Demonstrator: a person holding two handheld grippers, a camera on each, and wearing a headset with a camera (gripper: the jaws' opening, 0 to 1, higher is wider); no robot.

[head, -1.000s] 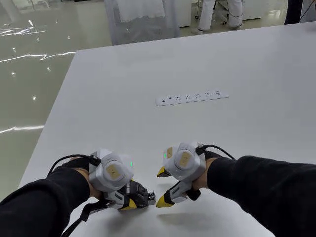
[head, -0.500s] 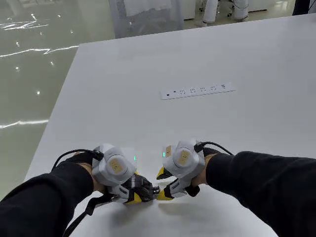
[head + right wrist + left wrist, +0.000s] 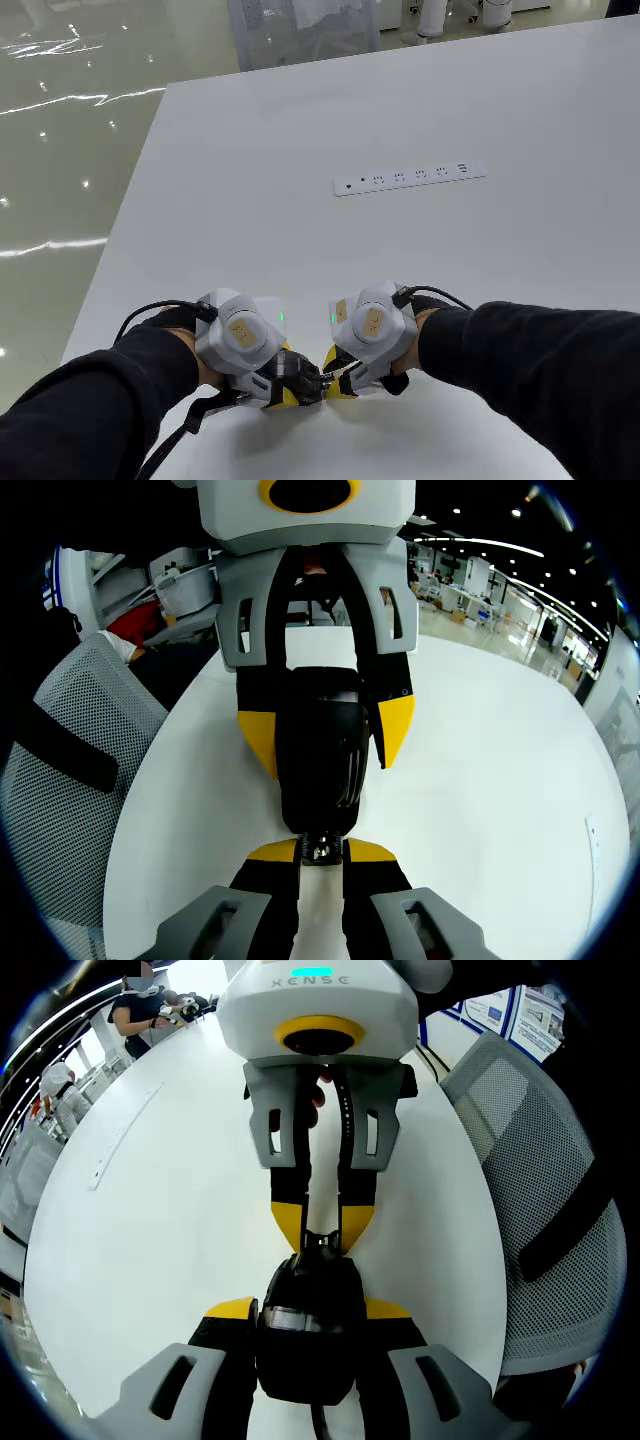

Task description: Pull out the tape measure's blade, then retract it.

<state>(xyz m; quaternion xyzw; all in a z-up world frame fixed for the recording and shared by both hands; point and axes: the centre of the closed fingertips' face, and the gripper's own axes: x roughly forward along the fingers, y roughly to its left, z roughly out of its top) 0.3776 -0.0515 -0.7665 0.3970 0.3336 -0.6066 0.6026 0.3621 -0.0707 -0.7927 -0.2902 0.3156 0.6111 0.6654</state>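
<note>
Large open lab or test hall: glossy pale floor beyond left edge of wide white tabletop, power strip near middle, mesh office chair, long ceiling lights, wall posters.

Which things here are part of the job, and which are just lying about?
In the job: tape measure, held in the left claw; its blade tip, pinched by the right claw.
Lying about: power strip on the table; mesh chair.
</note>
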